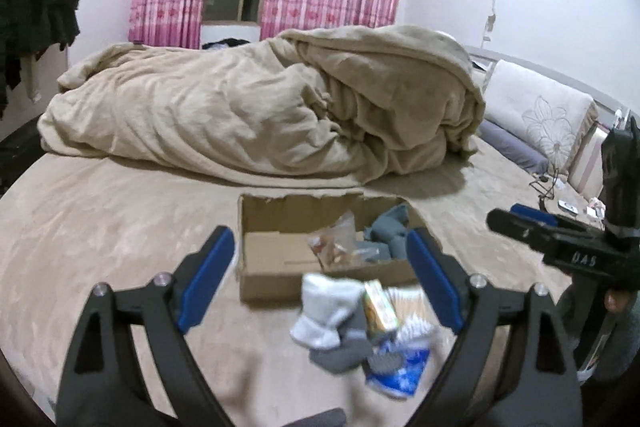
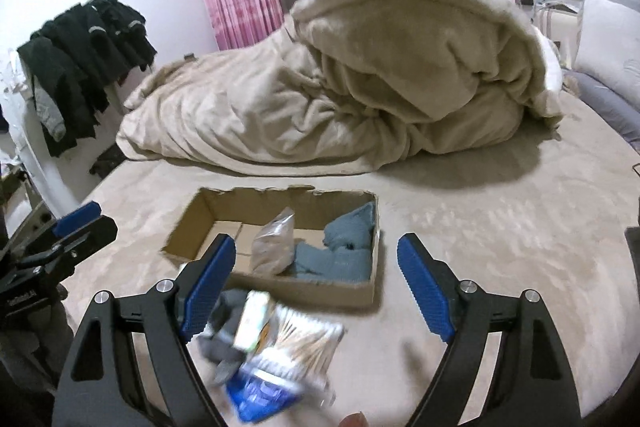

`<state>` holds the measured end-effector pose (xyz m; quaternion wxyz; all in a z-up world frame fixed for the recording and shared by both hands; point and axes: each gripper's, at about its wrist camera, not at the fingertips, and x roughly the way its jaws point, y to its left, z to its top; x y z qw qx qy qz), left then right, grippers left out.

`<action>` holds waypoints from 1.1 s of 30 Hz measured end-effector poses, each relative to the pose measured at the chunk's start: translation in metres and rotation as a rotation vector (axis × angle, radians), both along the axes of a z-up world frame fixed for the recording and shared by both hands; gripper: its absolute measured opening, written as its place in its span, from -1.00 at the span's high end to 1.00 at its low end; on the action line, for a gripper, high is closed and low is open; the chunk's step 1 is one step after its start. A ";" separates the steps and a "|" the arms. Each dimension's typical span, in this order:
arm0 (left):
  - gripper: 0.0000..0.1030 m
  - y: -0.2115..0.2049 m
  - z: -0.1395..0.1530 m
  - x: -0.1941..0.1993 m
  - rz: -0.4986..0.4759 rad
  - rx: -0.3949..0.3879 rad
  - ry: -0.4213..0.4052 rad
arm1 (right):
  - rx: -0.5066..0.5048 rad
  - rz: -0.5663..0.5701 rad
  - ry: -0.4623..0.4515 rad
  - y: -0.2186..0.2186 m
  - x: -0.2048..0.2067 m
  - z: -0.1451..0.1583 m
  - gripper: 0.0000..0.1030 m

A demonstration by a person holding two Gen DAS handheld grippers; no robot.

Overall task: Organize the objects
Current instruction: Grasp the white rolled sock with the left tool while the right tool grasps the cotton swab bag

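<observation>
An open cardboard box (image 1: pixel 260 279) (image 2: pixel 332 293) sits on the bed. It holds a clear plastic bag (image 1: pixel 336 243) (image 2: pixel 274 247) and grey-blue cloth (image 1: pixel 390 233) (image 2: pixel 346 247). In front of it lies a pile: grey and white socks (image 1: pixel 324 315) (image 2: pixel 224 343), a small yellow-green carton (image 1: pixel 378 305) (image 2: pixel 252 319), a pack of cotton swabs (image 1: pixel 404 301) (image 2: pixel 304 335) and a blue packet (image 1: pixel 400 375) (image 2: pixel 260 391). My left gripper (image 1: pixel 320 283) is open above the pile. My right gripper (image 2: pixel 316 291) is open above the pile; it also shows in the left wrist view (image 1: pixel 520 227).
A heaped beige duvet (image 1: pixel 260 111) (image 2: pixel 360 87) fills the bed behind the box. Pillows (image 1: pixel 536 119) lie at the right. Dark clothes (image 1: pixel 36 11) (image 2: pixel 80 67) hang at the left. Cables and small items (image 1: pixel 560 199) lie at the right edge.
</observation>
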<state>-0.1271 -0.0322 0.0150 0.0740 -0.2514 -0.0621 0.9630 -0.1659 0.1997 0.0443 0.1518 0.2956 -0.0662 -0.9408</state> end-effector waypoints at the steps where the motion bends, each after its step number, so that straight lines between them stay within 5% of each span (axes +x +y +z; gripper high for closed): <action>1: -0.73 -0.001 -0.002 0.010 0.007 0.004 0.004 | -0.006 -0.002 0.006 0.002 0.007 0.000 -0.67; 7: -0.73 -0.001 -0.019 0.037 0.030 -0.009 -0.016 | 0.003 -0.013 0.020 0.006 0.033 -0.004 -0.67; 13: -0.73 0.007 -0.047 0.019 0.018 -0.051 -0.085 | 0.010 0.028 0.009 0.002 0.048 -0.004 -0.67; 22: -0.73 0.026 -0.084 -0.014 -0.014 -0.125 -0.130 | 0.047 0.037 -0.075 -0.005 0.027 -0.046 -0.67; 33: -0.64 0.025 -0.115 -0.045 -0.005 -0.124 -0.174 | 0.075 0.015 -0.187 -0.010 -0.007 -0.099 -0.67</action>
